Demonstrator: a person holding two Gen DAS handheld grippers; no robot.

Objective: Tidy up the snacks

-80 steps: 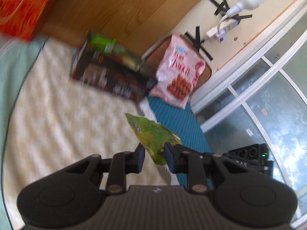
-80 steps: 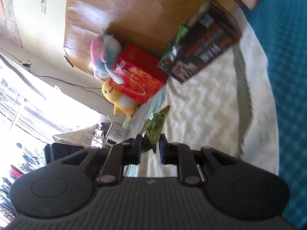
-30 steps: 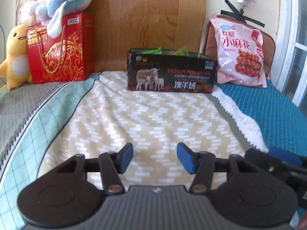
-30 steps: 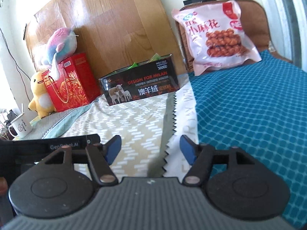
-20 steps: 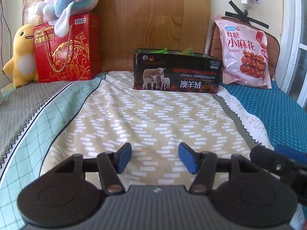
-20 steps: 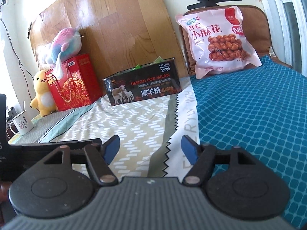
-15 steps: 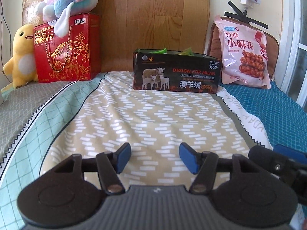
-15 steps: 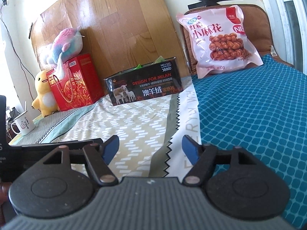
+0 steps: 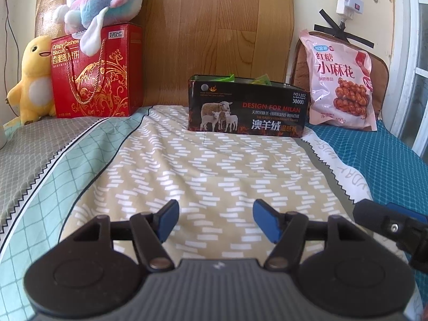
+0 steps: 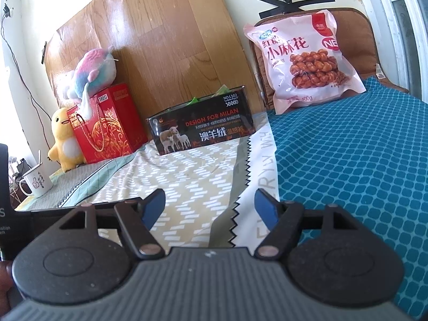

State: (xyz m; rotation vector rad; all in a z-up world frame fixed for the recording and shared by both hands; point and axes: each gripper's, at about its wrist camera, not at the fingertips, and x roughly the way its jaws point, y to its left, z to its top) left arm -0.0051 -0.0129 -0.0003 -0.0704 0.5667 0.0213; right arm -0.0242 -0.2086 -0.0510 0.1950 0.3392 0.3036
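1. The black box [image 9: 247, 107], printed with sheep, stands at the centre of the left wrist view, its back close to the wooden headboard [image 9: 214, 26]. In the right wrist view it sits a little left of centre.
2. The tips of green snack packets [image 9: 260, 79] poke up over the box's top edge.
3. A pink snack bag [image 9: 339, 80] leans upright against a brown cushion [image 9: 379, 72] at the right of the left wrist view, just right of the box and apart from it. It stands on the blue checked blanket [image 10: 347, 160].
4. A red gift box [image 9: 97, 72] stands at the upper left of the left wrist view, well apart from the black box, with a pink and blue plush toy [image 9: 101, 16] lying on top of it.
5. A yellow plush duck [image 9: 30, 77] sits just left of the red gift box.
6. A white mug [image 10: 36, 182] shows at the left edge of the right wrist view.
7. The left gripper [image 9: 215, 220] hangs at the bottom of its view over the beige patterned bedspread [image 9: 214, 165]. Its jaws have just been opening, stand apart, and nothing is between them.
8. The right gripper [image 10: 210, 208] hangs at the bottom of its view over the seam between bedspread and blanket. Its jaws stand wide, with nothing between them; they too have just been opening.
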